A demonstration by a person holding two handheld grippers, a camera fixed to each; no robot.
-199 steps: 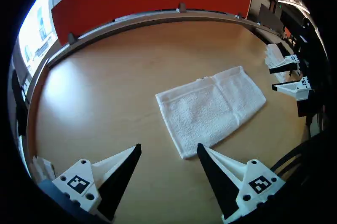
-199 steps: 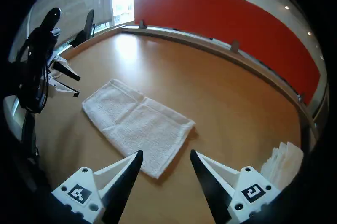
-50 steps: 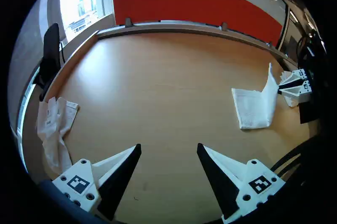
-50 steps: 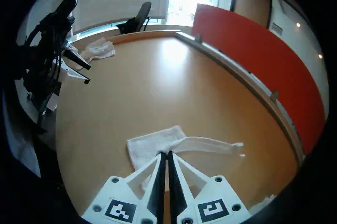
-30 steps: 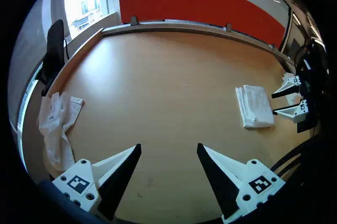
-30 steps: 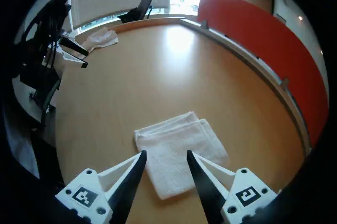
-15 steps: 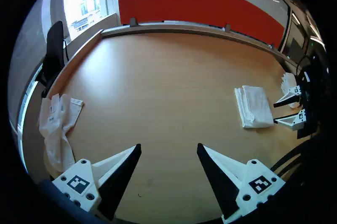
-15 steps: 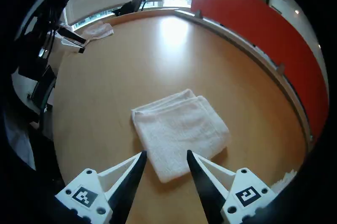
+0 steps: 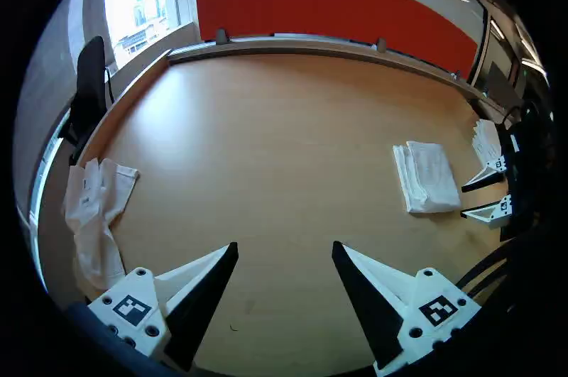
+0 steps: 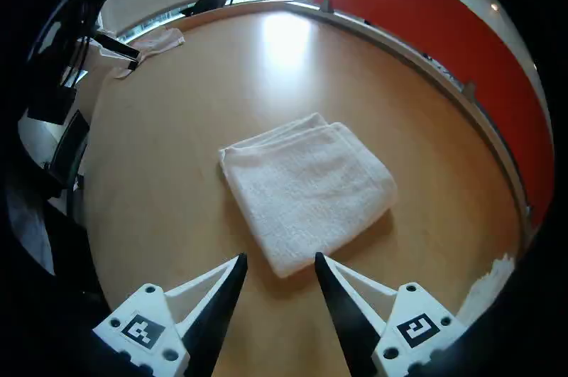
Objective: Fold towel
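Two grippers, both w/ jaws spread & nothing held. In the right gripper view, the right gripper point(image 10: 281, 256) hangs low over the tabletop point(image 10: 163, 150), and the towel point(image 10: 309, 189) lies directly ahead. The towel's nearest corner sits just in front of the gap betw. the fingertips; can't tell if it touches. Towel is flat, folded to a thick rectangle, w/ layered edges showing on its far-left side. Further out in this view, a crumpled cloth point(image 10: 153, 43) lies at the far-left rim and a red panel point(image 10: 440, 29) runs along the right side.

In the left gripper view, the left gripper point(image 9: 284, 243) is wide open over bare wood. The towel is well apart from it, off to front-right, just beside the right gripper's tips, which point at it from the right. A stack of white cloths point(image 9: 486, 139) sits past that gripper at the rim. A chair point(image 9: 89, 93) stands beyond the left edge.
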